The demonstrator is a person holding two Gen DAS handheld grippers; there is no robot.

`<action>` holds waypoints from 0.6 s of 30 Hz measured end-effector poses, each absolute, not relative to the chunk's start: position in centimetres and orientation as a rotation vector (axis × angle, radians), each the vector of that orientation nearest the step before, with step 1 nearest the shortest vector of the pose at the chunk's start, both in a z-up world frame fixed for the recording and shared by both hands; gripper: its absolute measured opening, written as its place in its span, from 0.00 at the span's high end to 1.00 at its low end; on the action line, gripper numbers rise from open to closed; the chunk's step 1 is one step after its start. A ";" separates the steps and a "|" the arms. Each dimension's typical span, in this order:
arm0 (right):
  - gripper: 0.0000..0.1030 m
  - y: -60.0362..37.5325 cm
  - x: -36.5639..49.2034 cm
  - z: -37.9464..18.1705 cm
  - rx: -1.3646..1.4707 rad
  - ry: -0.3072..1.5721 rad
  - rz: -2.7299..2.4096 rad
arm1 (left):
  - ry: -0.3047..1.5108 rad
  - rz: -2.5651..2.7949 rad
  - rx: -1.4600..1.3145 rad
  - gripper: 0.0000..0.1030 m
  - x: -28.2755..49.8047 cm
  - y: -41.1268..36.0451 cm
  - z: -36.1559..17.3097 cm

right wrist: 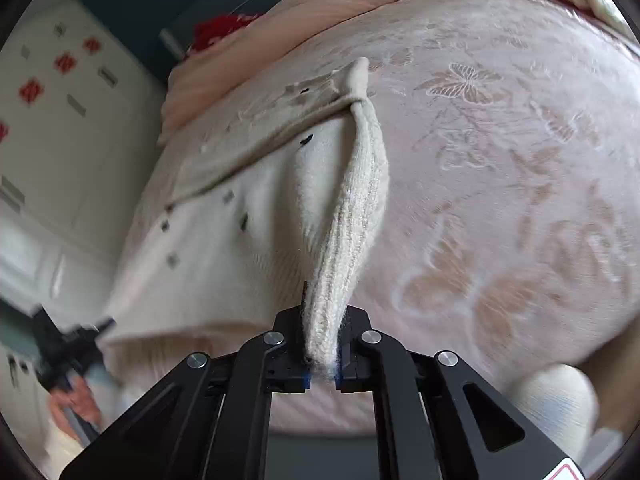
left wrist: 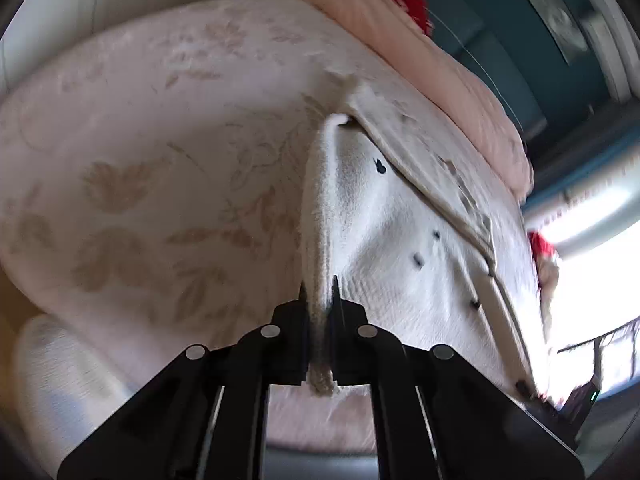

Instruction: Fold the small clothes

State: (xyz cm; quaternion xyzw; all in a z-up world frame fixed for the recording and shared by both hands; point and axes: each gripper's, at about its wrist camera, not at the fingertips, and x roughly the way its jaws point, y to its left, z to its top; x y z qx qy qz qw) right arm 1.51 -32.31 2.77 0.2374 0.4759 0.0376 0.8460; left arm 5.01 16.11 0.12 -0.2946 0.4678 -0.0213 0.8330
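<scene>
Your left gripper (left wrist: 319, 292) is pinching a bunched fold of the cream knit garment (left wrist: 400, 240), the fabric squeezed between its two black fingers and hanging out a little behind them. From that pinch the fold runs away from you as a raised ridge, then meets the garment's beige ribbed band (left wrist: 424, 172), which crosses the view diagonally. Small dark marks (left wrist: 379, 166) are scattered over the cream knit to the right of the ridge. The garment lies spread on the pale pink floral bedspread (left wrist: 140, 160), and beyond it a peach blanket (left wrist: 420, 52) is heaped along the far edge of the bed, with something red (left wrist: 408, 0) showing behind it. Your right gripper (right wrist: 322, 316) is likewise clamped on a thick ribbed roll of the same cream knit garment (right wrist: 224, 240), the roll rising from between the fingers and tapering toward a knotted-looking end near the beige ribbed band (right wrist: 256, 140). In this right wrist view the garment's body spreads out to the left of the roll, with dark marks (right wrist: 243, 222) on it, and the bedspread (right wrist: 500, 160), woven with butterflies and leaves, fills the right side. A white cabinet front with red stickers (right wrist: 64, 62) stands in the blurred background on the left.
</scene>
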 end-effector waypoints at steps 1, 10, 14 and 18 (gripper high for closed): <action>0.93 -32.5 0.7 2.9 0.476 1.020 0.080 | 0.996 -0.053 -0.604 0.94 4.1 16.1 0.7; 0.92 -31.7 -9.9 -2.2 0.271 1.321 0.163 | 1.192 -0.116 -0.428 0.94 -7.0 14.0 -1.5; 0.87 -31.8 -10.6 -2.8 0.264 1.329 0.168 | 1.226 -0.119 -0.436 0.90 -7.6 13.7 -2.0; 0.56 -33.6 -7.5 1.5 0.224 1.142 0.028 | 1.085 -0.103 -0.432 0.56 -3.7 14.2 2.7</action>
